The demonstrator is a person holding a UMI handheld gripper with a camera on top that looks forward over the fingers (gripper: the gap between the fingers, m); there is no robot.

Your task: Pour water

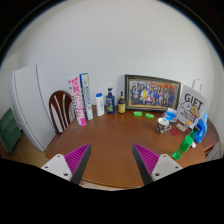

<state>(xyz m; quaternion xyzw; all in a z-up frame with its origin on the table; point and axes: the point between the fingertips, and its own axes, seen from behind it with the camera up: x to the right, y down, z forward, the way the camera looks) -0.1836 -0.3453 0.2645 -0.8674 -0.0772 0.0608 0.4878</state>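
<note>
My gripper point(112, 160) is open and empty, its two pink-padded fingers point(76, 160) spread wide over the near part of a round wooden table point(110, 135). Far beyond the fingers, along the wall, stand several bottles: a white one point(99, 104), a dark blue one point(110, 101) and a brown one point(121, 102). To the right of the fingers a green and blue object point(190, 140) stands near the table edge, with a green cup point(163, 126) next to it. Nothing lies between the fingers.
A framed group picture point(152, 92) leans on the wall behind the table. A white bag marked GIFT point(192, 103) stands at the right. Upright boxes point(79, 98) stand at the left, next to a wooden chair point(61, 108). A small green lid point(150, 115) lies mid-table.
</note>
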